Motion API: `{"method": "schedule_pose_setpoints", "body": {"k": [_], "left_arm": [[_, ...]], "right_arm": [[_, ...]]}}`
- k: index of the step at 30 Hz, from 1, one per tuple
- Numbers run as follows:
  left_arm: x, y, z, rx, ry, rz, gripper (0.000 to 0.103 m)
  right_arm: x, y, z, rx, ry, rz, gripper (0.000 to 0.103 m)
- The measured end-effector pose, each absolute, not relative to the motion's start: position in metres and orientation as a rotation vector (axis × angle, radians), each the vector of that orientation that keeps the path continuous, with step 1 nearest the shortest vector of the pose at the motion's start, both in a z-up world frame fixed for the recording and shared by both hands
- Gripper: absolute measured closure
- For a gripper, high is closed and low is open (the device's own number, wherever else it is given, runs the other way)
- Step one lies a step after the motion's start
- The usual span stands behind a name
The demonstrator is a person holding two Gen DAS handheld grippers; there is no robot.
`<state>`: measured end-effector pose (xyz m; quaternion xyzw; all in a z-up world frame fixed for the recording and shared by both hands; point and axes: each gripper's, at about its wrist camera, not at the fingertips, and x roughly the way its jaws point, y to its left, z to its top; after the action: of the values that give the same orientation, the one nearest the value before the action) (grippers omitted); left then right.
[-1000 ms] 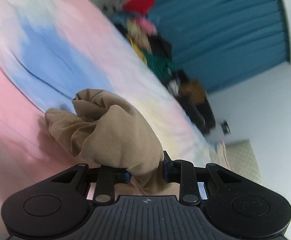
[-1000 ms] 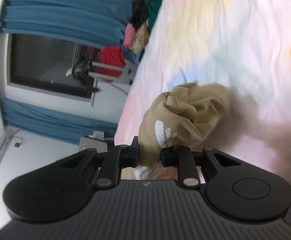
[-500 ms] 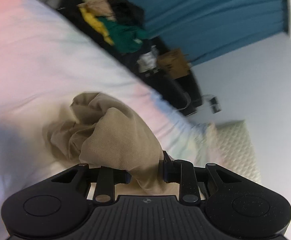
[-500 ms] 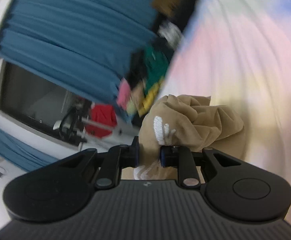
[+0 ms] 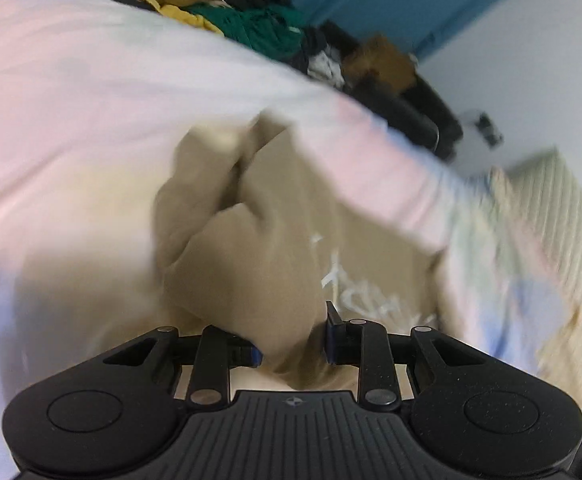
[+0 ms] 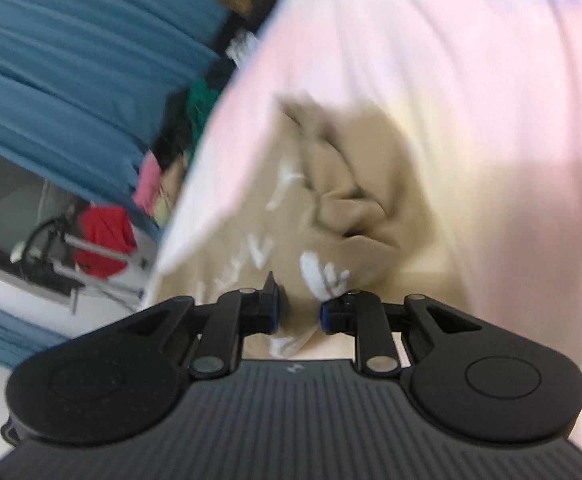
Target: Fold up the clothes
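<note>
tan cotton garment [image 5: 251, 264] with white print | pastel pink, white, yellow and blue tie-dye bedsheet [image 5: 71, 92] | teal pleated curtain [image 6: 59, 52] | black plastic grippers, blue-edged pads [image 6: 272, 312]

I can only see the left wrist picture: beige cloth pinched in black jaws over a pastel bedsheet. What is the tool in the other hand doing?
Observer: The right gripper is shut on the same tan garment, with a bunched fold caught between its jaws.
Operator: What lies past the bed on that side?
Observer: A red garment hangs on a metal rack beyond the edge of the bed.
Operator: Anything behind the rack?
Observer: A dark window, with a blue curtain above it.
</note>
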<state>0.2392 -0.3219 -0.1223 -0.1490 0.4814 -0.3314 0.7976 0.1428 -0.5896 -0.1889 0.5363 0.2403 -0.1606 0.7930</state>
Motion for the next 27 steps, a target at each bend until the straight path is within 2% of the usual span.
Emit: {"method": "schedule_pose_setpoints", "body": {"k": [2,6,7,8,10,14,16,18,19,20,27], "left_arm": [[0.233,-0.319,-0.130,-0.296,1.017,-0.715,0.064],[0.229,-0.323,-0.125,-0.241,0.998,-0.709,0.063],[0.230,-0.325,-0.119,-0.221,0.995,-0.708,0.058],[0.227,-0.326,-0.112,-0.193,0.989,-0.704,0.048],[0.217,-0.320,-0.094,-0.152,0.979,-0.698,0.035],[0.184,-0.302,-0.053,-0.074,0.906,-0.694,0.023],[0.167,-0.297,-0.026,-0.037,0.840,-0.697,0.022],[0.147,-0.286,-0.001,-0.010,0.783,-0.707,0.017],[0.138,-0.281,0.010,-0.001,0.759,-0.708,0.011],[0.130,-0.277,0.021,0.006,0.731,-0.707,0.005],[0.056,-0.234,0.092,-0.007,0.576,-0.701,0.001]], "right_arm": [[0.136,-0.581,-0.197,1.124,0.513,-0.334,0.080],[0.134,-0.580,-0.198,1.193,0.544,-0.347,0.078],[0.131,-0.578,-0.190,1.178,0.550,-0.350,0.075],[0.127,-0.576,-0.180,1.153,0.555,-0.353,0.070],[0.119,-0.571,-0.160,1.102,0.565,-0.358,0.069],[0.102,-0.561,-0.120,1.001,0.584,-0.368,0.069],[0.094,-0.557,-0.100,0.950,0.592,-0.373,0.068],[0.086,-0.552,-0.080,0.899,0.601,-0.378,0.047],[0.082,-0.550,-0.070,0.874,0.605,-0.380,0.024],[0.075,-0.546,-0.058,0.854,0.582,-0.373,0.011],[0.030,-0.505,0.011,0.665,0.455,-0.323,0.012]]}}
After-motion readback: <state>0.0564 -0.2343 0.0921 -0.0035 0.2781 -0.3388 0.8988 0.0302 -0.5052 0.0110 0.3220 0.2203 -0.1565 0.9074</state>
